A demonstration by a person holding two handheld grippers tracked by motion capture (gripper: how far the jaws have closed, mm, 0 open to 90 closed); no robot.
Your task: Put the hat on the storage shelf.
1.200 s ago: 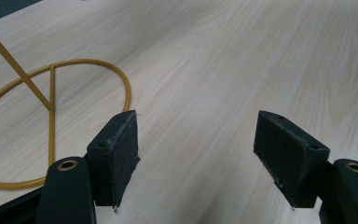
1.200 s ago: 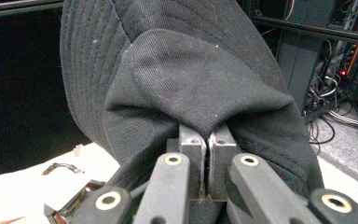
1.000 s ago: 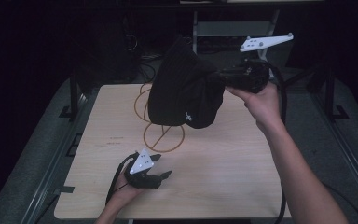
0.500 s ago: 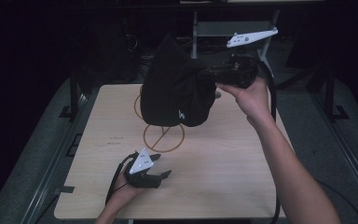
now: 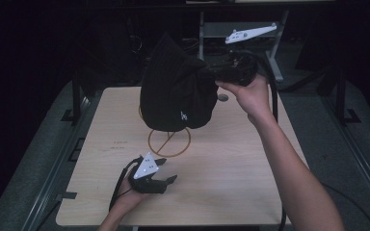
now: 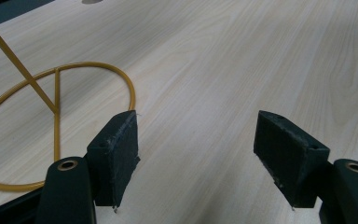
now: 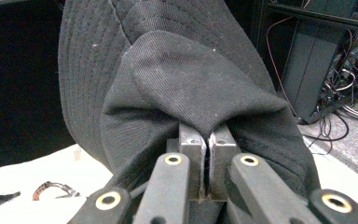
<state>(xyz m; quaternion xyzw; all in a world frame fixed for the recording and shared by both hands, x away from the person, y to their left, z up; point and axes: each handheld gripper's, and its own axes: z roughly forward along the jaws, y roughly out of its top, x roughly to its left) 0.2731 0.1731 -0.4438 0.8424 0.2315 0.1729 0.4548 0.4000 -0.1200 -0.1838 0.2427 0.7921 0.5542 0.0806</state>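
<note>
One small white logo (unreadable) marks the black cap (image 5: 176, 94), pinched by the right hand-held gripper (image 5: 218, 73).

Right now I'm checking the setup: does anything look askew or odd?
The black hat hangs bunched and lopsided, pinched by its fabric in the right gripper above the gold wire stand, not seated on it. The left gripper rests open on the table.

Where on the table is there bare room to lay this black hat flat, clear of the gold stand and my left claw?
The table is widest bare at its right half, between the gold wire stand and the right edge, under the right forearm. The far-left corner is also free. It is crowded mid-table, where the black hat, pinched by the right claw, hangs over the stand, and front left, where the open left claw rests.
</note>
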